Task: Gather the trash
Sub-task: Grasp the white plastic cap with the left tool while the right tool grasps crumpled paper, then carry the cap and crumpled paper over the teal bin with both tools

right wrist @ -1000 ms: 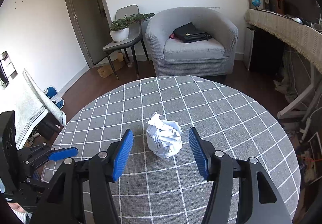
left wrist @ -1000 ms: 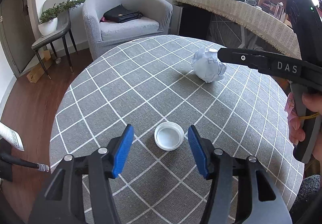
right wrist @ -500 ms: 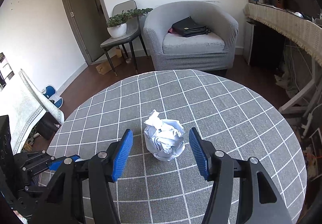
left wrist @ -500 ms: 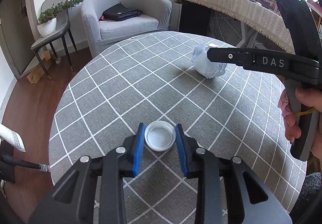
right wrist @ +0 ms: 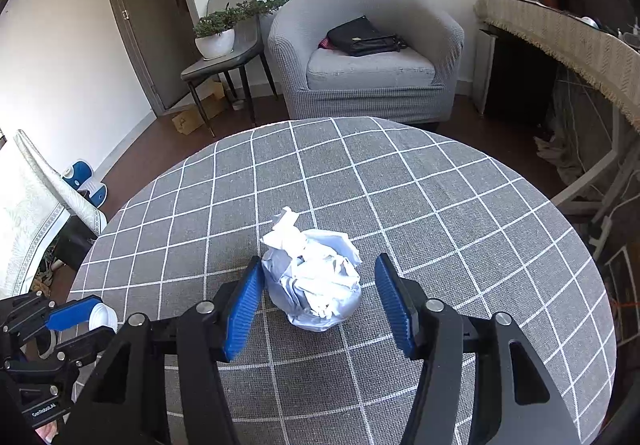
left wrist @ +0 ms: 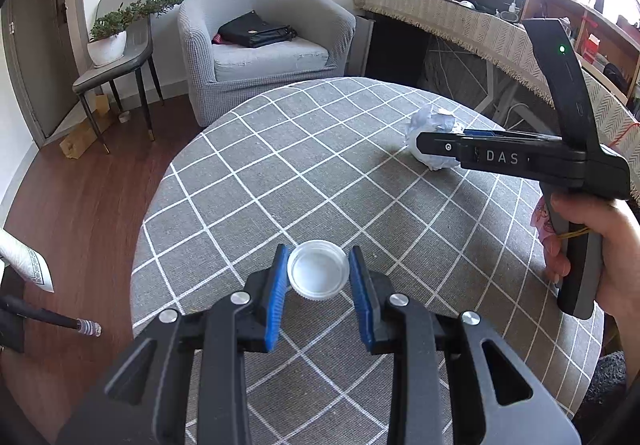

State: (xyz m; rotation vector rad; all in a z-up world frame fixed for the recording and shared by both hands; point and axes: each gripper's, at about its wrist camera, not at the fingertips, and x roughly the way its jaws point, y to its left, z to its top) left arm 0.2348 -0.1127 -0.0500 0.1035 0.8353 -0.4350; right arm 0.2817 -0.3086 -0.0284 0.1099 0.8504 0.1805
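The left gripper [left wrist: 318, 273] clamps its blue ribbed jaws on a white round plastic bottle cap [left wrist: 318, 275] at the desk's [left wrist: 280, 173] 6 o'clock edge. The right gripper [right wrist: 320, 285] has been closing around the crumpled paper ball [right wrist: 314, 281]; its left pad touches, its right stands clear. The ball's underside is hidden.

Both wrist cameras look steeply down, close, sharing the round table [left wrist: 248, 173]

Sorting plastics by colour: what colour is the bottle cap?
White; the bottle cap shows best in the left wrist view.
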